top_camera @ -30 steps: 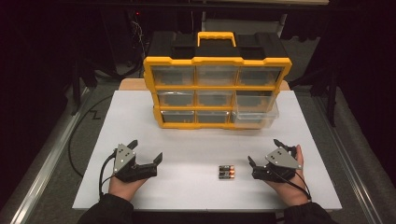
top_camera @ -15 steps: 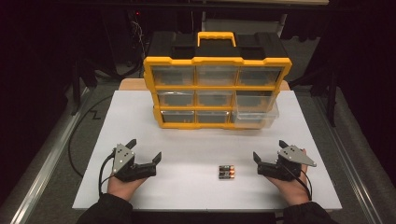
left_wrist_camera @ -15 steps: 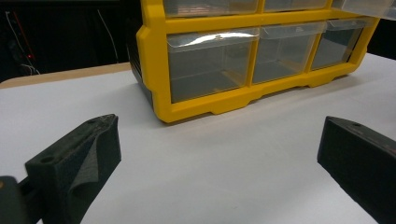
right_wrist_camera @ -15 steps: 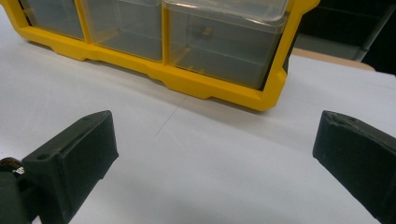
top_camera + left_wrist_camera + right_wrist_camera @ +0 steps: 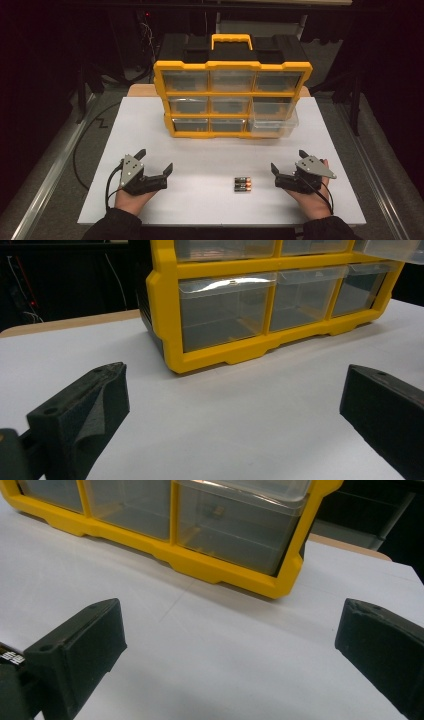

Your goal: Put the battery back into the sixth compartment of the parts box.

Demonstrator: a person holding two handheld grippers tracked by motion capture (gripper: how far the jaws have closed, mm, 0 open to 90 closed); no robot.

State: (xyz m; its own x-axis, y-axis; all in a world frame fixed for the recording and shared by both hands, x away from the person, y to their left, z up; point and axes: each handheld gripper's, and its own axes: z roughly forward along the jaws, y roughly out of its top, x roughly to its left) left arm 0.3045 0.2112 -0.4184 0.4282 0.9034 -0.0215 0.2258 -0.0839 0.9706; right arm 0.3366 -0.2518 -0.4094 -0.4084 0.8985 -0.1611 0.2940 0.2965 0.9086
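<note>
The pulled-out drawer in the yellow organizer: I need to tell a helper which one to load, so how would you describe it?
Find the yellow drawer organizer with the carry handle at the far side of the white table. Look at its bottom row, right end: that clear drawer juts forward past the frame. Every other drawer sits flush.

A yellow drawer cabinet (image 5: 232, 95) with clear drawers stands at the back of the white worktop (image 5: 210, 155); its lower right drawer (image 5: 272, 122) is pulled out.

White table (image 5: 150, 125): organizer (image 5: 232, 85), batteries (image 5: 243, 184)
</note>
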